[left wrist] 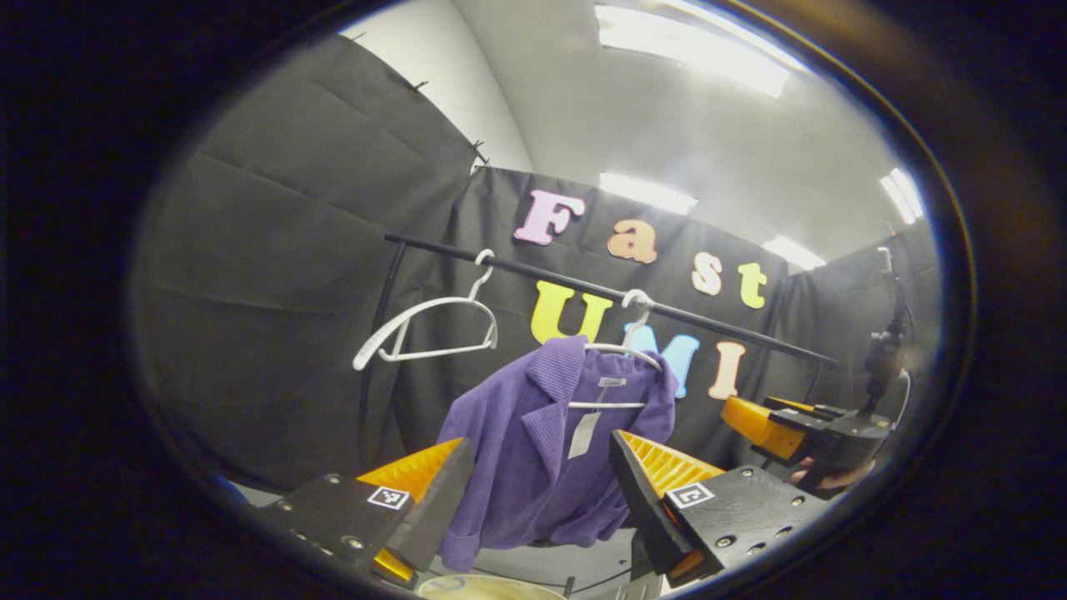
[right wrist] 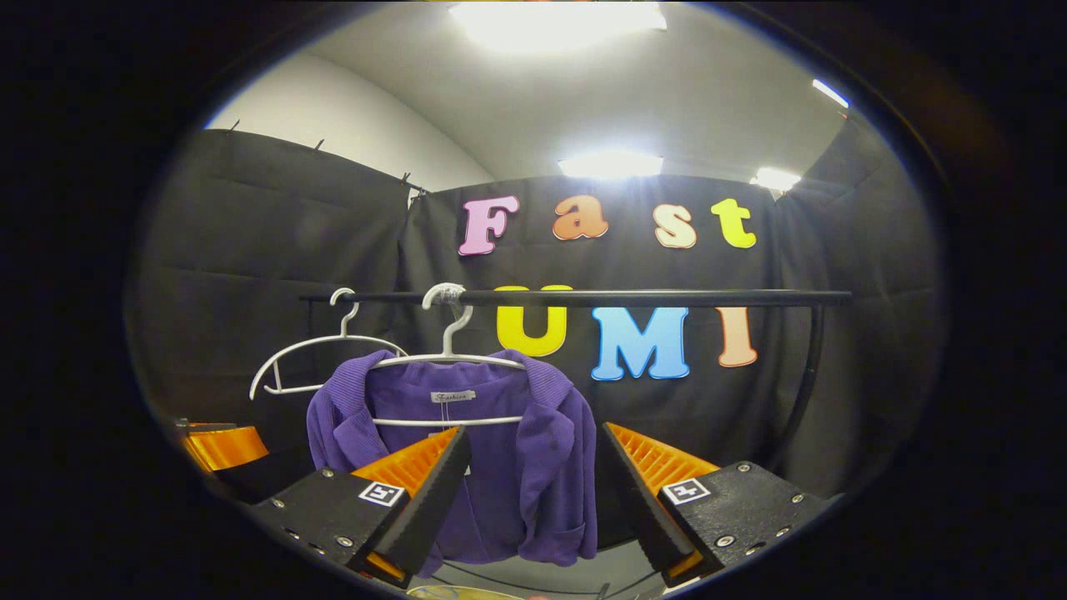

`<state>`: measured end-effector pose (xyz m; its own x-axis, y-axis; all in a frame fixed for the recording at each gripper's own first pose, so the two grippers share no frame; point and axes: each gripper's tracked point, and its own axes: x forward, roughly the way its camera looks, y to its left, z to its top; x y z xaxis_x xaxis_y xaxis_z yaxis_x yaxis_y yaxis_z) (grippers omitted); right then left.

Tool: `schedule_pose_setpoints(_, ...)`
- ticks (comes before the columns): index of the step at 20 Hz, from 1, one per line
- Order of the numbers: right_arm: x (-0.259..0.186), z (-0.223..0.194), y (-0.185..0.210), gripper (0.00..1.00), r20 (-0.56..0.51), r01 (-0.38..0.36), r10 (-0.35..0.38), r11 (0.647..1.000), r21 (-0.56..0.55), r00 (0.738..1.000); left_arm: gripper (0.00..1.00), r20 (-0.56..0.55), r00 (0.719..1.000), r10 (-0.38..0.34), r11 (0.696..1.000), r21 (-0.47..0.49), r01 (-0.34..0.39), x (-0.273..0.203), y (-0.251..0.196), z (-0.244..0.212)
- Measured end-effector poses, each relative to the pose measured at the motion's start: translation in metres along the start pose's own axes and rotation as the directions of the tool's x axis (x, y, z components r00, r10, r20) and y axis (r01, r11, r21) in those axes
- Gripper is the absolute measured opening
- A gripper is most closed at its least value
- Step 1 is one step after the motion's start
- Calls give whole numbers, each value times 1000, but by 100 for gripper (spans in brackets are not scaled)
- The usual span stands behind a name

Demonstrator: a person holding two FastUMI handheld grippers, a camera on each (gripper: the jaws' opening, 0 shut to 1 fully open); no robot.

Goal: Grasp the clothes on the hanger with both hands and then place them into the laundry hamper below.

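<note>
**Both grippers lined up on the purple jacket, nothing gripped yet**

The purple jacket (right wrist: 467, 450) hung on a white hanger (right wrist: 450, 360) from the black rail (right wrist: 633, 297), with an empty hanger (right wrist: 321, 354) beside it on the same rail. The left gripper (left wrist: 538, 492) faced the garment with its fingers spread wide and nothing between them; the cloth showed through the gap, apparently still some way off. The right gripper (right wrist: 529, 487) sat just the same, fingers apart and empty, with the jacket framed between them.

That jacket looked soft and light, a ribbed knit that would sag and bunch once lifted, so no stiffness to rely on. By my reading the best hold was one shoulder for each gripper, up near the hanger's arms, where the cloth lay thickest; the collar and the dangling tag (left wrist: 583, 435) would likely slip free.

The hamper (left wrist: 488, 588) was hard to make out: only a pale curved rim, which I took for it, peeked in at the bottom of the left gripper view, cut off below. The jacket's hem was partly covered by the fingers, and the hand (left wrist: 825, 477) on the far gripper was barely visible.
</note>
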<state>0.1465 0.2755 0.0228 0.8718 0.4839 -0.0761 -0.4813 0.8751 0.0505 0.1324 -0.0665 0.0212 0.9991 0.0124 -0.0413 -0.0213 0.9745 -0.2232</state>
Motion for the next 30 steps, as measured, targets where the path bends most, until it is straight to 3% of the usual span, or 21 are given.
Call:
schedule_pose_setpoints(1,13,-4,1,96,-4,-19,19,1000,18,1000,95,6,1000,16,1000,2,-16,13,-3,-1)
schedule_pose_setpoints(3,41,-18,-2,96,-33,-43,44,998,42,998,99,14,997,69,997,16,-69,37,-5,-3)
schedule_pose_setpoints(5,68,-31,-15,96,-52,-43,45,998,44,998,91,17,993,115,993,39,-115,61,-10,-8)
schedule_pose_setpoints(6,81,-39,-19,96,-57,-47,49,998,48,997,99,12,990,140,989,52,-140,73,-11,-14)
schedule_pose_setpoints(8,105,-52,-21,96,-70,-71,75,996,63,995,94,14,981,194,978,68,-195,97,-12,-21)
schedule_pose_setpoints(13,148,-76,-29,96,-77,-114,116,993,26,990,99,20,934,356,932,73,-356,137,7,-41)
schedule_pose_setpoints(19,171,-94,-24,96,-68,-174,176,984,40,982,92,33,896,444,885,144,-444,153,24,-44)
schedule_pose_setpoints(20,174,-95,-24,95,-69,-184,187,982,49,980,75,47,877,479,863,156,-480,149,30,-43)
schedule_pose_setpoints(21,176,-95,-22,92,-69,-193,197,980,57,978,57,43,882,470,868,156,-470,152,30,-44)
schedule_pose_setpoints(22,177,-95,-19,82,-67,-200,204,978,64,977,40,36,887,460,874,160,-460,150,27,-45)
schedule_pose_setpoints(23,177,-95,-19,77,-65,-203,208,977,69,976,36,42,885,464,868,176,-464,147,27,-44)
schedule_pose_setpoints(24,176,-94,-22,61,-62,-198,202,978,73,977,32,69,870,488,850,187,-492,143,36,-38)
schedule_pose_setpoints(28,177,-94,-28,18,-60,-191,199,975,109,978,15,56,906,419,881,218,-421,145,24,-41)
schedule_pose_setpoints(30,174,-93,-26,10,-55,-218,225,970,113,973,10,47,927,371,905,206,-373,142,25,-41)
